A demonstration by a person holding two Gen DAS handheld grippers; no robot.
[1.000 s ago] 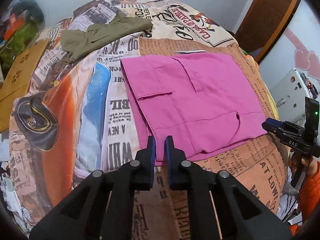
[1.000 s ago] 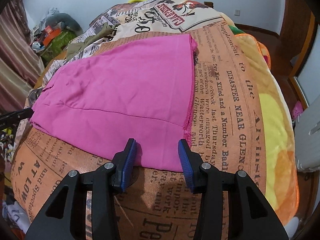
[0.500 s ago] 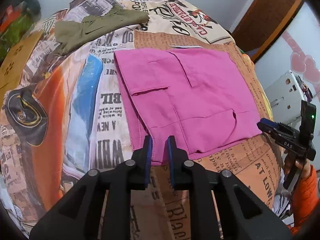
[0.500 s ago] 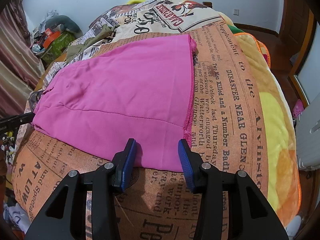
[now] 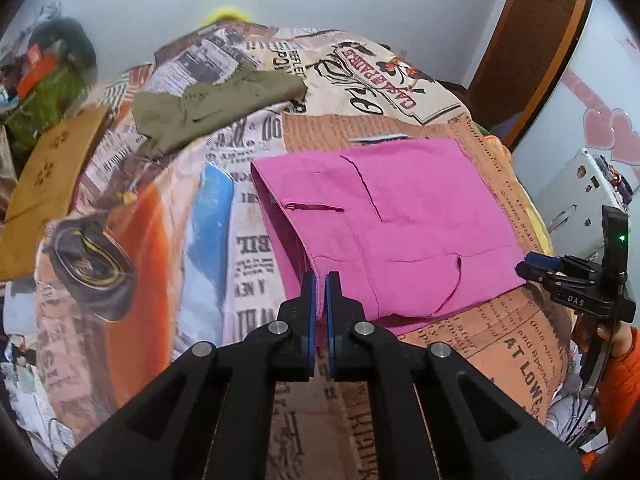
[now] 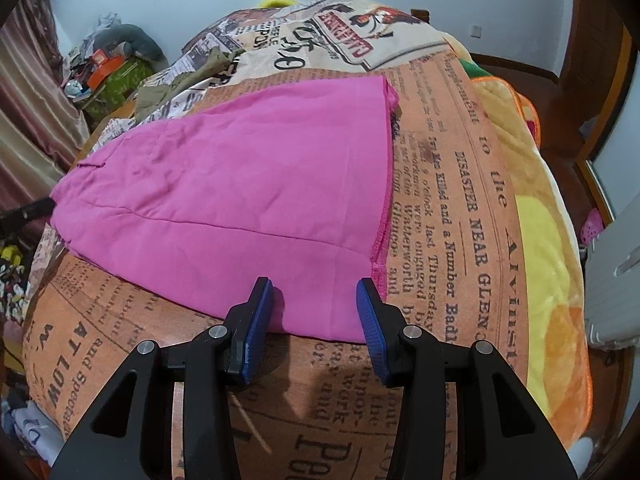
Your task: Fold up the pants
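Observation:
Pink pants (image 5: 400,224) lie folded flat on the newspaper-print blanket (image 5: 132,224). They also show in the right wrist view (image 6: 248,184). My left gripper (image 5: 320,284) is shut on the near left corner of the pink pants. My right gripper (image 6: 316,296) is open, its blue fingers (image 6: 260,312) resting over the near right edge of the pants, with fabric between them. The right gripper also shows at the right of the left wrist view (image 5: 532,268).
Olive green pants (image 5: 212,108) lie at the far side of the bed. A tan cushion (image 5: 44,184) sits at the left. Clutter (image 6: 108,68) is piled at the far left. A white appliance (image 5: 580,188) and a wooden door (image 5: 532,40) stand to the right.
My left gripper has closed its jaws fully on the pants' corner and the view has tilted up. The right gripper has stayed open at the same edge.

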